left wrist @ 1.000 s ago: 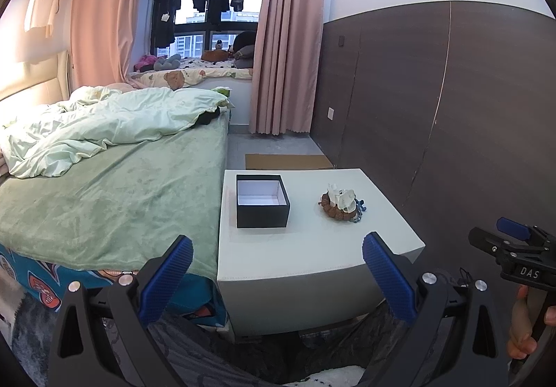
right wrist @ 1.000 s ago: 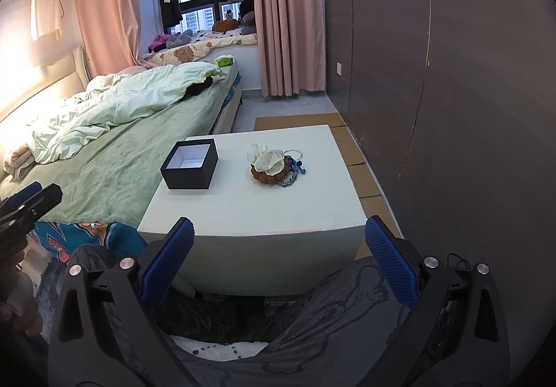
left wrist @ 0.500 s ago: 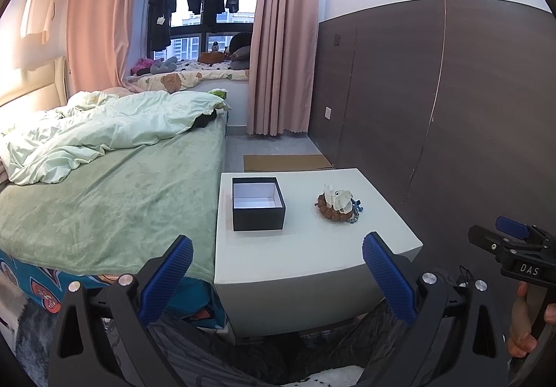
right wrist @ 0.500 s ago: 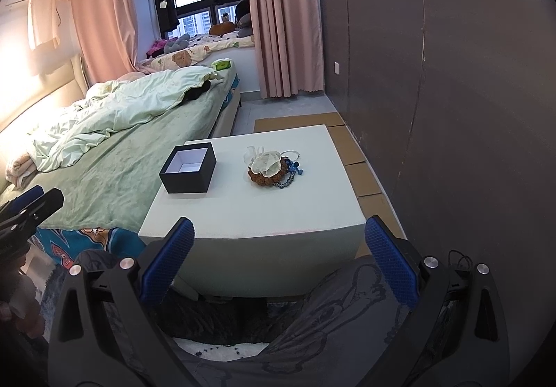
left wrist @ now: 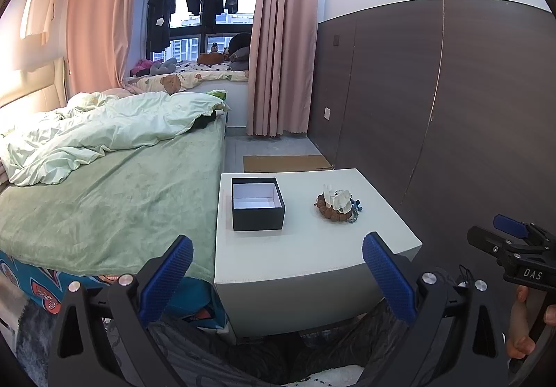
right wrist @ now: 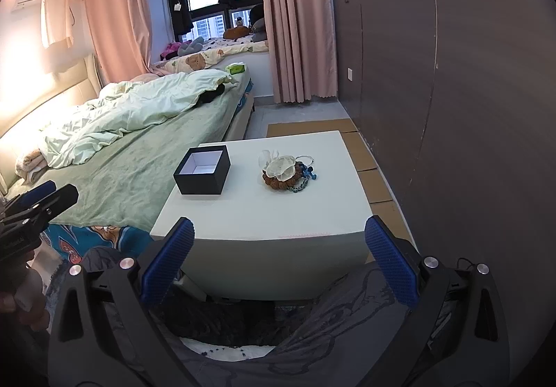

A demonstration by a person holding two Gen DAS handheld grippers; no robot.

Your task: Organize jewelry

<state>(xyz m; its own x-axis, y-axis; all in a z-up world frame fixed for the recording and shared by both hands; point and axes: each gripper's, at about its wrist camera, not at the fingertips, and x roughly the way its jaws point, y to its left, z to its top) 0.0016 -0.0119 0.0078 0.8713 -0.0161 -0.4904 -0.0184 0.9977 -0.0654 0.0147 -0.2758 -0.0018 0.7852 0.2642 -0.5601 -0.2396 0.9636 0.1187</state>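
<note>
Jewelry (right wrist: 286, 171) sits heaped on the worktop (right wrist: 264, 213) beside our empty box (right wrist: 202, 175) — nothing sorted yet; both tools (left wrist: 276, 277) (right wrist: 278, 265) spread wide.

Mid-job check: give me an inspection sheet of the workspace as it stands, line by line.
Surface: white table beside the bed, top mostly bare.
Job's things: open black box, white inside, nothing seen in it; jewelry pile of brown beads, white pieces and blue beads, apart from the box on its wall side.
Clutter: nothing seen on the table.
Grippers: left gripper and right gripper both open, holding nothing, short of the table.
Cables: thin wire by the right gripper's body.
Surroundings: bed with green blanket, pink curtains, dark wall panels, cardboard on the floor.
</note>
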